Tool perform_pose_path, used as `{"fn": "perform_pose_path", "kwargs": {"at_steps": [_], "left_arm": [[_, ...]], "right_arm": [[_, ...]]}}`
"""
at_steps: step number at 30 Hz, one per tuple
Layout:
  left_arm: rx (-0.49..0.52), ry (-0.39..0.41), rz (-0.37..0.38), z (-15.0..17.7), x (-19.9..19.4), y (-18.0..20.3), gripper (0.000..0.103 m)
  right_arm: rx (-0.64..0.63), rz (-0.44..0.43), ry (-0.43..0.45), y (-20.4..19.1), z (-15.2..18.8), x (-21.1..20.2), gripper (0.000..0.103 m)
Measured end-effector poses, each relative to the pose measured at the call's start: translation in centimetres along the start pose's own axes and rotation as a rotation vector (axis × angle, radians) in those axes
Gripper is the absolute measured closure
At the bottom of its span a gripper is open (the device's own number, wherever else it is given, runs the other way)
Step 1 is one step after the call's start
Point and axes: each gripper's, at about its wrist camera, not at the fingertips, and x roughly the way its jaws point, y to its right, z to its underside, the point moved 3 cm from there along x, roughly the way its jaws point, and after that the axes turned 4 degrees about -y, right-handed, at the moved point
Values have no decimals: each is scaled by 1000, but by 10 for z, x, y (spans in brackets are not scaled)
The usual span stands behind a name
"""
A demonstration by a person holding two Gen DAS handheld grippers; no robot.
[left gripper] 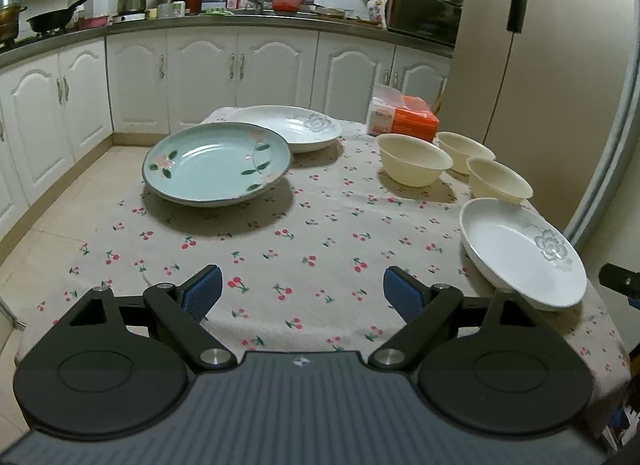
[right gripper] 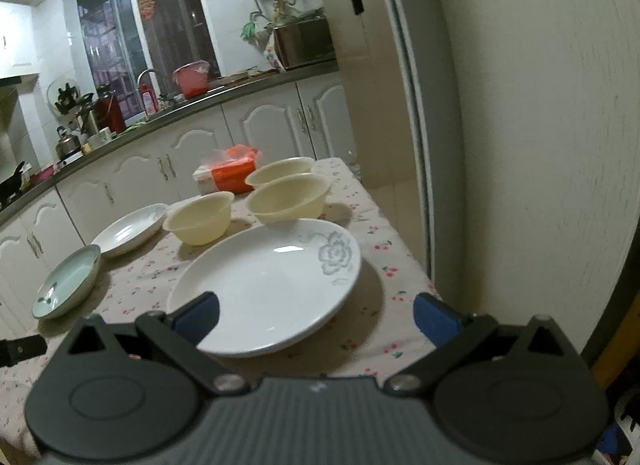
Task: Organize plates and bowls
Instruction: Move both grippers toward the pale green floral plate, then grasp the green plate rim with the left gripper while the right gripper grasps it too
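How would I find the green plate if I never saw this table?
Start at the table with the cherry cloth and go to its left side, away from the fridge. Two plates overlap there, and the green plate is the nearer one, partly over a white plate. It is the only pale green dish, painted with pink flowers and dark leaves.

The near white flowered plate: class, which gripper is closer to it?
Right. The right gripper hovers open at the near white flowered plate's rim; the left gripper sits off to its left, over bare tablecloth.

Left tool (left gripper: 302, 293) gapes wide above the tablecloth (left gripper: 280, 249) — green plate (left gripper: 216, 164) beyond.
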Motion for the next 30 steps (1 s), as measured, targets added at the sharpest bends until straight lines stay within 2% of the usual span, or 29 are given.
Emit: {"fn": "perform_pose_path", "kwargs": {"at_steps": [6, 11, 14, 20, 30], "left_arm": [[-55, 30, -62, -12, 8, -24, 0], [-118, 55, -113, -29, 15, -55, 0], [-162, 75, -141, -39, 19, -78, 0], [-188, 95, -211, -55, 31, -111, 0], [-199, 78, -251, -66, 55, -137, 6]], "right_arm": [[-14, -11, 5, -3, -8, 1, 1], [-34, -74, 6, -20, -24, 5, 1], [-67, -123, -11, -39, -33, 11, 1], [-120, -250, -65, -87, -48, 38, 1], [-164, -397, -155, -164, -54, 102, 1]]}}
